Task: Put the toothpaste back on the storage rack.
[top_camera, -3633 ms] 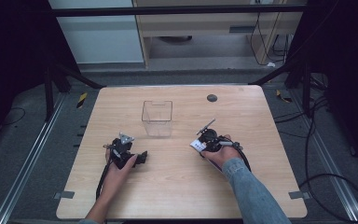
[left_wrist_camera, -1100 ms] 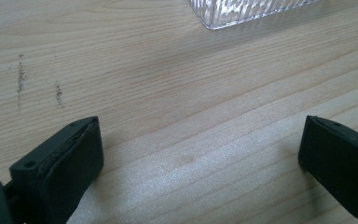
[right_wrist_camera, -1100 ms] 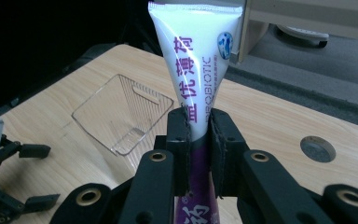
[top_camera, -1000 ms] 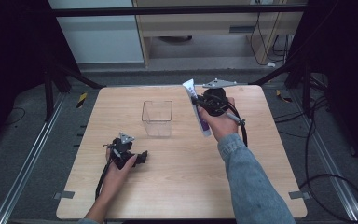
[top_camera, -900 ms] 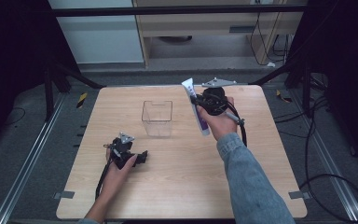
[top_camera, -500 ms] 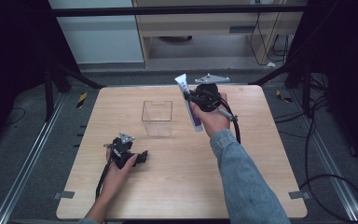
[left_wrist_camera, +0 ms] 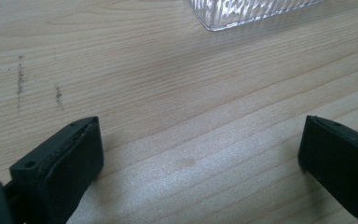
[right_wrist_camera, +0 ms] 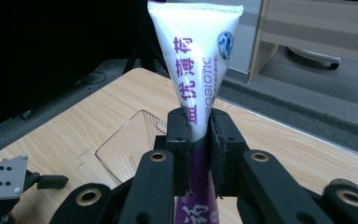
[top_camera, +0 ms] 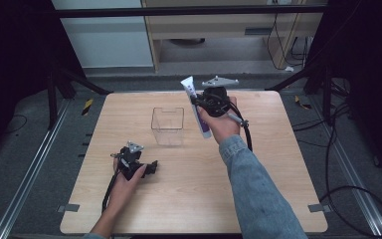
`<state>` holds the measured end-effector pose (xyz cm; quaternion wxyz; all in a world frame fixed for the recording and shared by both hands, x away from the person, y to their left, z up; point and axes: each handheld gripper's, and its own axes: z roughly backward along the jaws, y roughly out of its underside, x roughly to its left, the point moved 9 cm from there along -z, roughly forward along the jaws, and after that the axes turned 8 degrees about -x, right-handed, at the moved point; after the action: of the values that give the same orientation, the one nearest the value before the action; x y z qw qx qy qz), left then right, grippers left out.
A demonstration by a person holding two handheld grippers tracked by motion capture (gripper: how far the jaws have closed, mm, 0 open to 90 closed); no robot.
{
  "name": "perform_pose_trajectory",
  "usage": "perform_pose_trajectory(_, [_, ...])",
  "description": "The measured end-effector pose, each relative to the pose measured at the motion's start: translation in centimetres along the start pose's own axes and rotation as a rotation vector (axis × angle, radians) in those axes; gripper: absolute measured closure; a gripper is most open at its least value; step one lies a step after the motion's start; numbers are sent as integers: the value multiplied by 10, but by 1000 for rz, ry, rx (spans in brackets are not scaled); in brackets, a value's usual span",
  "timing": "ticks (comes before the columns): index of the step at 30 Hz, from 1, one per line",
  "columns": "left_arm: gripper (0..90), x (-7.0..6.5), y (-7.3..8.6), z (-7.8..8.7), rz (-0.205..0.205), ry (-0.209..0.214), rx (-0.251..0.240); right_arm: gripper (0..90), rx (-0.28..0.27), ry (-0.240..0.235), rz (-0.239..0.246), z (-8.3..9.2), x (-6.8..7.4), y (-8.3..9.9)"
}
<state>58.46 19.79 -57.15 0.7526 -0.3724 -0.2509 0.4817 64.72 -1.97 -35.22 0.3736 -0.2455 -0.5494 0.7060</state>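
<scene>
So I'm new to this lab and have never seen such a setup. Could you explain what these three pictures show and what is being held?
No robot here: a person holds a hand-held gripper in each hand at a wooden table. The high view looks down from above the person's side. The other two come from cameras riding on the grippers, looking along their black jaws.

The right hand-held gripper is raised above the table and clamped on a white and purple tube, held crimped end up. The left hand-held gripper rests low on the table, its jaws wide apart with nothing between them. A clear plastic box stands open-topped on the table, between and beyond the two hands.
</scene>
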Motion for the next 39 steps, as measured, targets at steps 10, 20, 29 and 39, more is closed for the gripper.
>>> perform_pose_trajectory(10, [0,0,0,0,-2,0,-1,795,-28,-6,9,-9,9,-21])
perform_pose_trajectory(20, [0,0,0,0,-2,1,1,795,-75,-19,32,-39,29,-45])
perform_pose_trajectory(29, [0,0,0,0,-2,4,0,795,-112,-14,40,-67,42,-57])
perform_pose_trajectory(39, [0,0,0,-1,-2,5,0,794,-122,-7,21,-86,43,-52])
